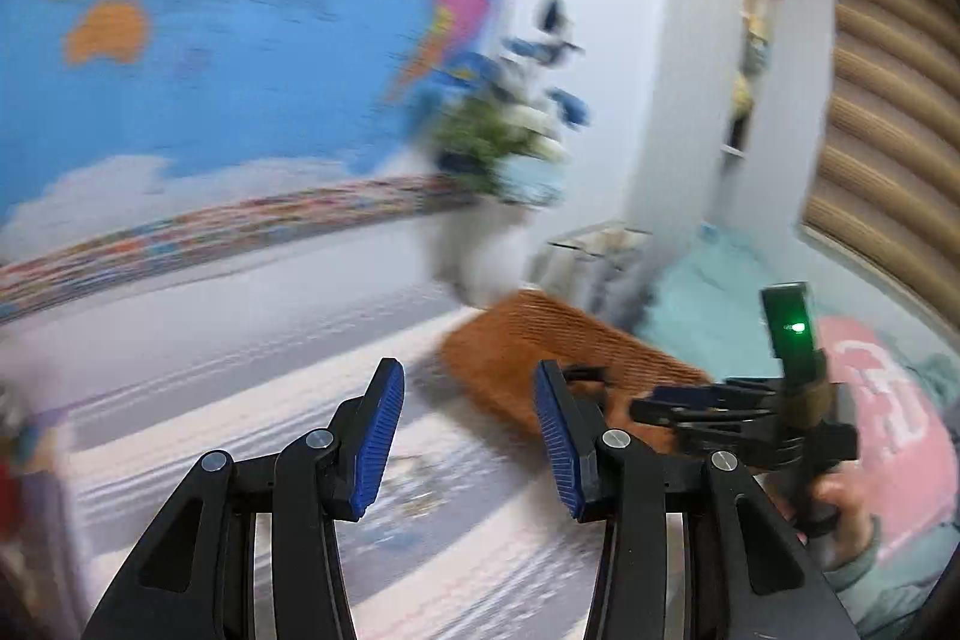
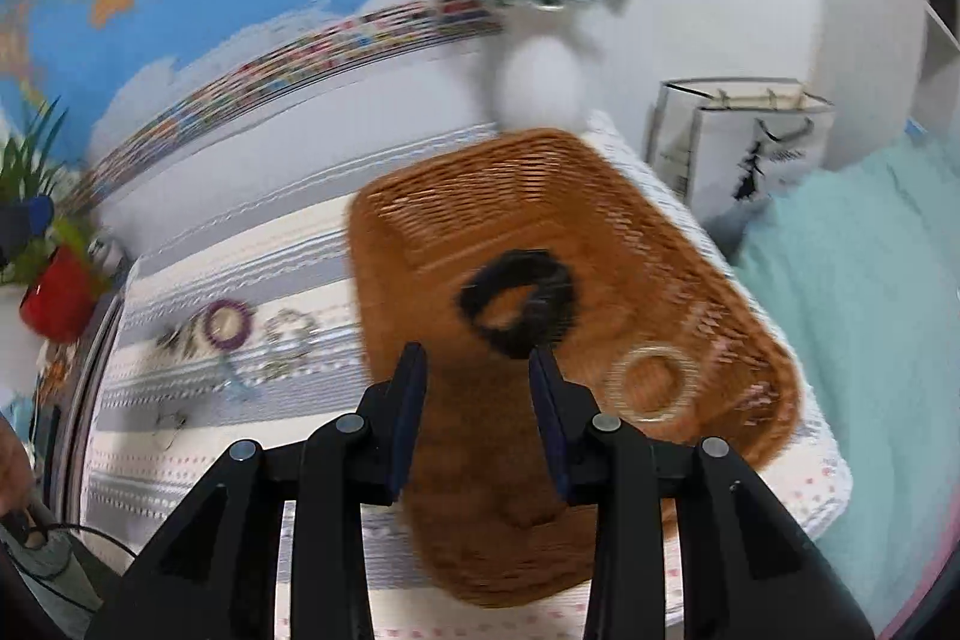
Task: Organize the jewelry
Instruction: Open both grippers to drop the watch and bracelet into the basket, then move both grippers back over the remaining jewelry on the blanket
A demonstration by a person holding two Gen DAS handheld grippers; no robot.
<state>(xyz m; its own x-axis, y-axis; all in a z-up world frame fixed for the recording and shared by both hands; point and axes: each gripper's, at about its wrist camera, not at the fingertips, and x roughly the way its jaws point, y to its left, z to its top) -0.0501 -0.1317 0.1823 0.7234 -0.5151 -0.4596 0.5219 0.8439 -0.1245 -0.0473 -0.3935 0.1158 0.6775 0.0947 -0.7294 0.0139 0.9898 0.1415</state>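
A brown wicker basket lies on the striped tablecloth. Inside it are a black beaded bracelet and a pale ring bracelet. My right gripper is open and empty, hovering over the basket just short of the black bracelet. On the cloth to the left lie a purple bead bracelet, a pale bead bracelet and smaller pieces. My left gripper is open and empty above the cloth, left of the basket. The right gripper shows in the left wrist view.
A white vase of flowers stands behind the basket. A red pot with a plant is at the far left. A white paper bag and a teal blanket lie right of the table. A world map covers the wall.
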